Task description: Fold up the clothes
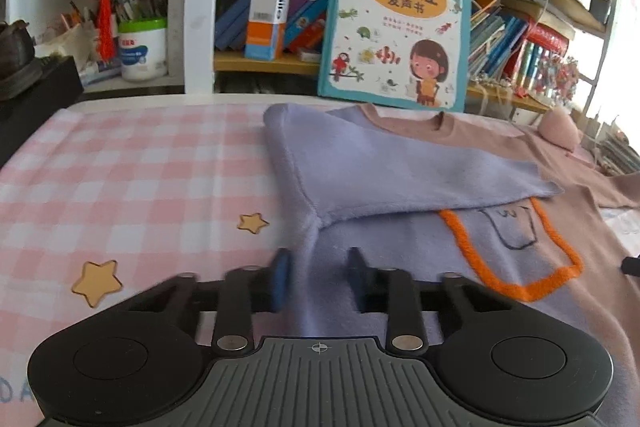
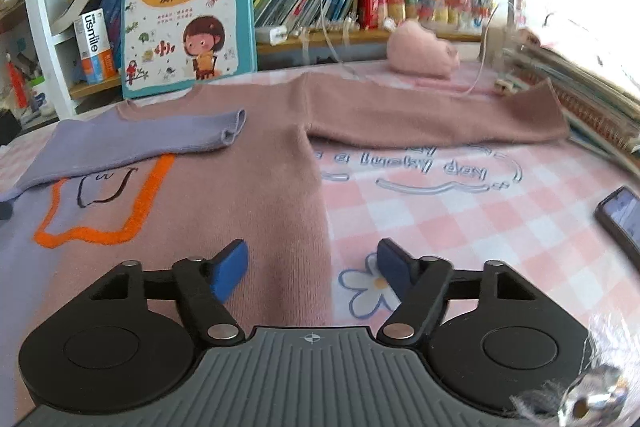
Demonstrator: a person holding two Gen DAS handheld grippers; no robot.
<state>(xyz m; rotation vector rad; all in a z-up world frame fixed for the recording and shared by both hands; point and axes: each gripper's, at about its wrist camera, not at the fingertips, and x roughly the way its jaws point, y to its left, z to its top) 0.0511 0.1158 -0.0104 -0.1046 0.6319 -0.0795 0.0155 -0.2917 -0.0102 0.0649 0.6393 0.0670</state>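
One soft knitted sweater in two colours, lilac and dusty pink [image 2: 256,195], is laid flat on a pink-and-white checked tablecloth [image 2: 460,219]; its front bears one fuzzy orange yarn outline [image 2: 132,215] around a thin black line drawing. The lilac sleeve [image 1: 384,163] is folded across the chest, and the pink sleeve [image 2: 432,119] is stretched out sideways. On the cloth the words "a lucky day" are printed, with one blue-outlined flower [image 2: 366,287] and two tan stars [image 1: 96,283]. One teal-bordered children's book [image 2: 186,11], titled 识字大王 发声书, is stood upright against a shelf of many books; one white-and-orange carton marked "usmile" [image 2: 94,47] is shelved beside it. One pink plush toy [image 2: 420,51] and one dark phone [image 2: 622,219] are also noted. The left gripper [image 1: 320,275], with blue pads, is partly open, the sweater's lilac side edge lying between its fingers, ungripped. The right gripper [image 2: 312,263] is spread wide over the sweater's pink edge, nothing held.
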